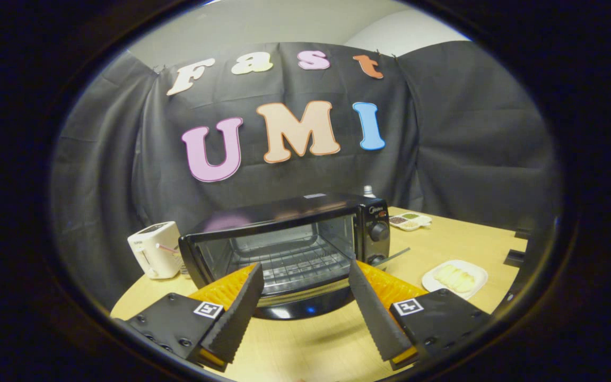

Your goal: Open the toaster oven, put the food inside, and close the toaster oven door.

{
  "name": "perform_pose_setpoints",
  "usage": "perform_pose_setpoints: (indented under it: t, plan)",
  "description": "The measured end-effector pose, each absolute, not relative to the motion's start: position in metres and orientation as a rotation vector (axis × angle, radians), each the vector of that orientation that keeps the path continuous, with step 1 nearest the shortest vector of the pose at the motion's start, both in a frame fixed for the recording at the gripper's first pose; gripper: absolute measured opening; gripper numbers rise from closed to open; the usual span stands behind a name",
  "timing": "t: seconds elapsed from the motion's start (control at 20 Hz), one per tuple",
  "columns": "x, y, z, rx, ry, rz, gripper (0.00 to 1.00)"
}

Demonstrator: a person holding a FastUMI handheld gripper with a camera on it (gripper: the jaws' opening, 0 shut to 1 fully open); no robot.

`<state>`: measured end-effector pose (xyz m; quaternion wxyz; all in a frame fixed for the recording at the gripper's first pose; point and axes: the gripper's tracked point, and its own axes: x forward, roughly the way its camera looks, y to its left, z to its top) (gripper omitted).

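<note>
Hard to read: the toaster oven point(289, 244) door looks dropped open, its near edge a dark glossy lip point(305, 307) between the claw's fingers, but the hinge and most of the door panel are hidden behind them. A small bottle top point(368, 190) pokes up behind the oven, rest of it hidden. Contents of the divided tray point(410, 221) at far right are too small to tell (a few little heaps, different colours).

Surface: light wood counter point(311, 345), black cloth wall behind and on both sides, pale room wall above it. White pop-up toaster point(154, 249) stands left of the oven, just beside it.

Oven sits mid-counter, wire rack point(289, 265) visible inside, knobs point(379, 232) on its right end. A thin dark rod point(393, 257) lies on the counter by the oven's right near corner.

Claw point(305, 276): fingers spread wide, nothing pinched. Fingertips sit just in front of the open cavity, flanking the rack, not touching anything I can confirm.

Food: pale slices point(455, 278) on a white plate point(478, 270), on the counter right of the oven and right of the right finger, apart from both.
</note>
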<state>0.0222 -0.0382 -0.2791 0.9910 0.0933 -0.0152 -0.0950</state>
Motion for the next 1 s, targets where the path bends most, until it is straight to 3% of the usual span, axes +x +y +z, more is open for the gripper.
perform_pose_setpoints:
  t: [1.0]
  plan:
    - [-0.012,-0.054,-0.371,0.164,0.182,-0.292,1.00]
